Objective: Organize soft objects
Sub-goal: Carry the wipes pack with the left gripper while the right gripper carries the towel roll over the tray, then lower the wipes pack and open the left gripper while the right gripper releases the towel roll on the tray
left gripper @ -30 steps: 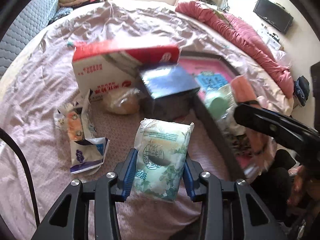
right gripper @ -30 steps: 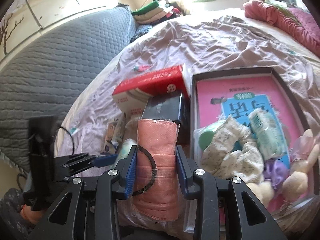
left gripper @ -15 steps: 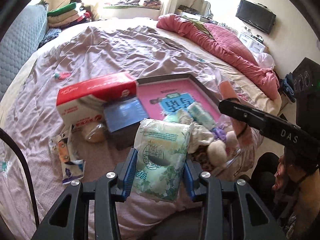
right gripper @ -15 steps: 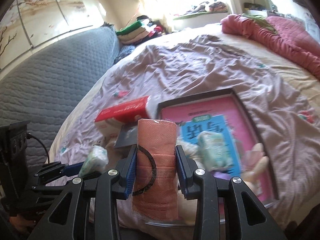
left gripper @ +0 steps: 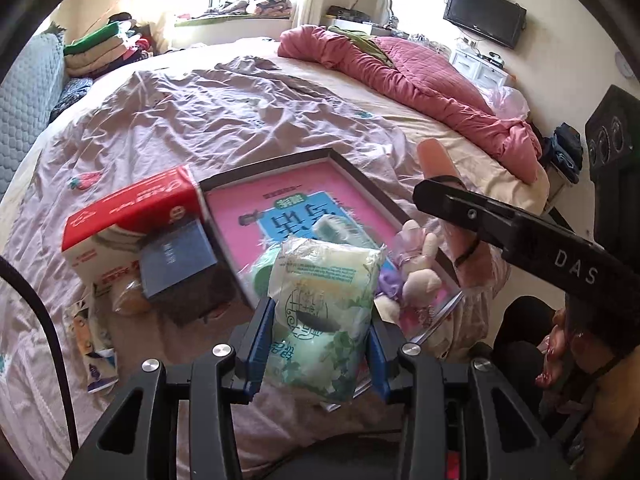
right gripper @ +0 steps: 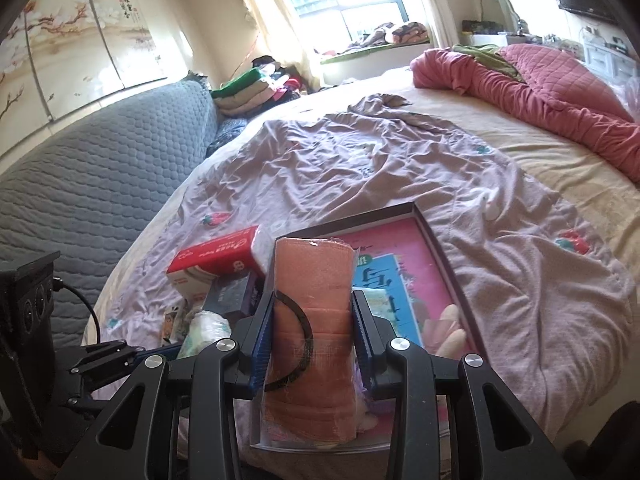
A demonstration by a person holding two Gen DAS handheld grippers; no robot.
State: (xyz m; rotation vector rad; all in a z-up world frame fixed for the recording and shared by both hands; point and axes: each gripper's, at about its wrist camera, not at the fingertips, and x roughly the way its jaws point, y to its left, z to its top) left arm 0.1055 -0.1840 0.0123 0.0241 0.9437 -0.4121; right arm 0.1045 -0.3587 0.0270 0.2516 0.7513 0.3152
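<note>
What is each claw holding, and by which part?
The left claw grips a green-and-white tissue pack by its two long sides, near the lower half. The right claw grips a wrapped orange cloth roll by its sides, around the middle.

The bed is covered by a rumpled mauve sheet; a dark-framed tray, red-topped carton and pink quilt are laid on it.
</note>
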